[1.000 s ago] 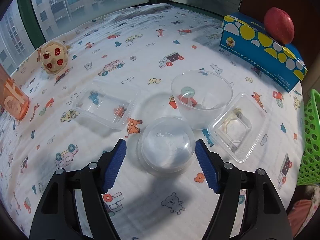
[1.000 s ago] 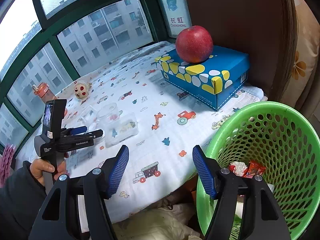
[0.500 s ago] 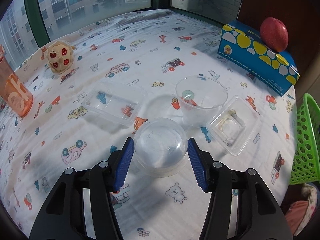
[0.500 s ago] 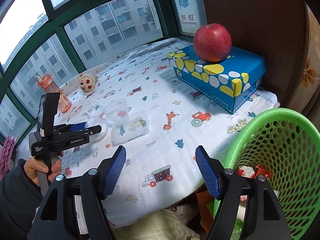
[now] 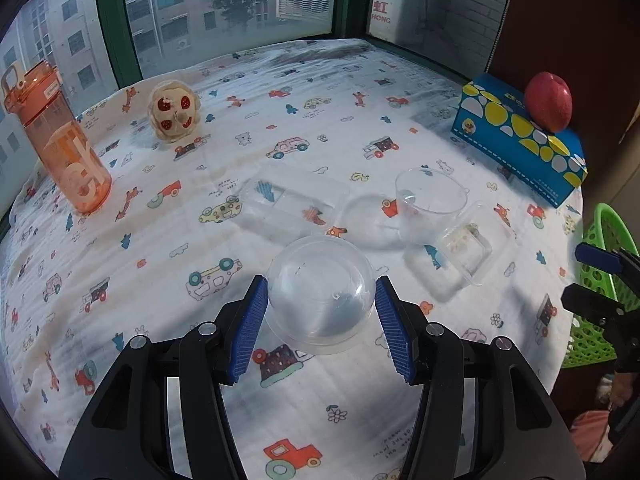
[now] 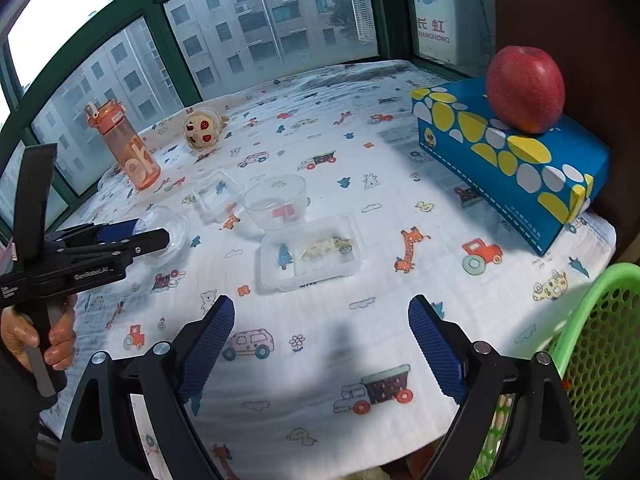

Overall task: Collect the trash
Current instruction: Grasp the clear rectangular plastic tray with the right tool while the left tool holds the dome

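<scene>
Left gripper: black frame, silver screws, ribbed blue fingers, white lettering on its side. Right gripper: identical. Bare-skinned hand, dark sleeve.

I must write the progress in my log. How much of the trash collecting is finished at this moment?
Done: hard to judge; the green basket stands at the table edge, its contents barely visible. In hand: the left gripper is shut on the clear dome lid; the right gripper is open and empty. Left on the cloth: a clear cup, a rectangular tray and a small square tray.
</scene>
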{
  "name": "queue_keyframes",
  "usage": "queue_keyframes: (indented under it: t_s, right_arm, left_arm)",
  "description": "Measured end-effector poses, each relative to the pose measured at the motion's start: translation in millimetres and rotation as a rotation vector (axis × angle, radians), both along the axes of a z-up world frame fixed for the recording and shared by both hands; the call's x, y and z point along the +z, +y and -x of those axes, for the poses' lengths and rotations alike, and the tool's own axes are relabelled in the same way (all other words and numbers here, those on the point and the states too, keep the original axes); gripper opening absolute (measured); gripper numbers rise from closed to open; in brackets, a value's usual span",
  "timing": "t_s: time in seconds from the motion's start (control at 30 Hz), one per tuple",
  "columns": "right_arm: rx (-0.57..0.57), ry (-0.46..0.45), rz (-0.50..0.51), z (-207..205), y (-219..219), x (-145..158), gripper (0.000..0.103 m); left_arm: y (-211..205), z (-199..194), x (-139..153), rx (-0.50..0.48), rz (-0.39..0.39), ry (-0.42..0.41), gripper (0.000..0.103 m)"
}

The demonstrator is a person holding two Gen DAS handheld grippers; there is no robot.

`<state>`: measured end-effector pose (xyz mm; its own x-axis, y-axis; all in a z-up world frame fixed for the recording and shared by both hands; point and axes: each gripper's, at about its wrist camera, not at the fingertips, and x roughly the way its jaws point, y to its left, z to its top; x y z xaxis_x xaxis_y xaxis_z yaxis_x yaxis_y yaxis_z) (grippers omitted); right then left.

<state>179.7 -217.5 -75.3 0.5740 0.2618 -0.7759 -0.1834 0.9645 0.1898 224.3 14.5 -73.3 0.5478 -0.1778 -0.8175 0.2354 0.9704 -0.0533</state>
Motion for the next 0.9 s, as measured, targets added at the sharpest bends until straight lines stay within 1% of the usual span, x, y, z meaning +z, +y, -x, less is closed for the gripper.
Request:
queue_keyframes:
  t_s: [0.23,0.4,0.5,0.8,0.9]
  right_arm:
    - [0.048,0.034,0.05,-28,20,-20,0.088]
    - [0.069,0.056,0.112,-44,33,-37,0.09]
    - [0.07,0.074,0.109,-52,35,-45,0.09]
    - [0.07,0.087,0.143,-68,39,-58,0.09]
    - [0.07,0.087,0.14,-70,39,-60,0.085]
  left_arm:
    - [17,4,6,0.028,0.028,-0.005,0.055]
    - [23,6,4,0.036,0.04,-0.001,0.055]
    - [26,5,3,0.042,0.045,0.001,0.055]
    - [31,2,-2,0.054,0.059,0.014,0.055]
    - [31,2,-4,0.055,0.059,0.019,0.055]
